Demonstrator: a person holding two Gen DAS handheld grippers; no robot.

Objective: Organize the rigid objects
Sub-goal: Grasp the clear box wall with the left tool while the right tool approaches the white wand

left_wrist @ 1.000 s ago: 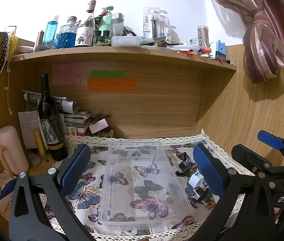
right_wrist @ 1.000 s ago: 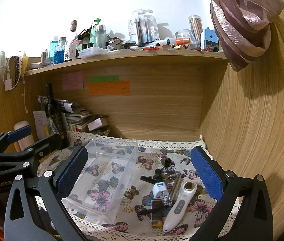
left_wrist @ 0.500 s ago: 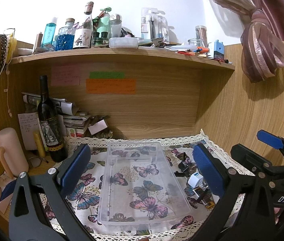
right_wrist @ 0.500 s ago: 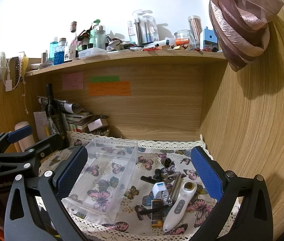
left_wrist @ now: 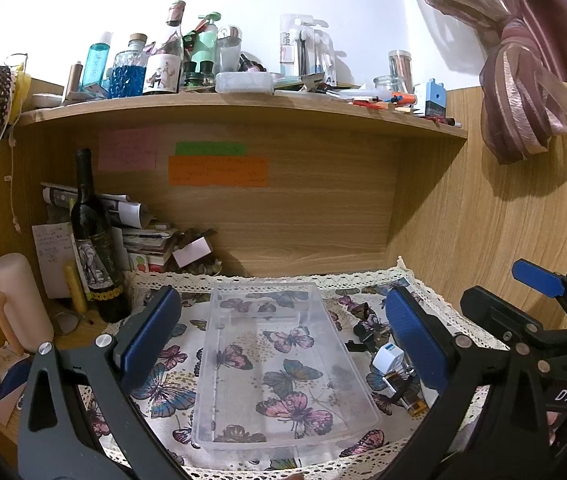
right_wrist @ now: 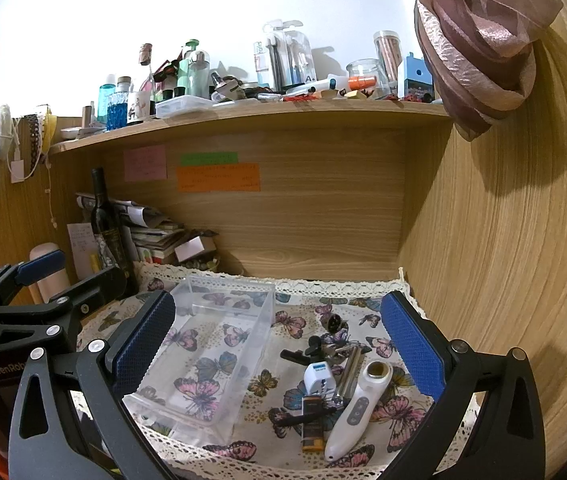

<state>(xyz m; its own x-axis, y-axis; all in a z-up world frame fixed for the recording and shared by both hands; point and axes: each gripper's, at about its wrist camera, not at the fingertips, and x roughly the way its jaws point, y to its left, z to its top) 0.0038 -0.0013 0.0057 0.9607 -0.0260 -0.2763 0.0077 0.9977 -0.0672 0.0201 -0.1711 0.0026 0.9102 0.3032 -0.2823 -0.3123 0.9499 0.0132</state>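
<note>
Your left claw (left_wrist: 279, 296) has swung very slightly toward its right-finger side over the last second. In its own camera the dark glass wine bottle (left_wrist: 97, 248) now sits a little further out past the left finger. The near corner of the clear rectangular plastic tray (left_wrist: 283, 364) has slid a shade toward that same finger. The row of glass and plastic bottles (left_wrist: 155, 64) on the wooden shelf has drifted that way too. The shift is small.
</note>
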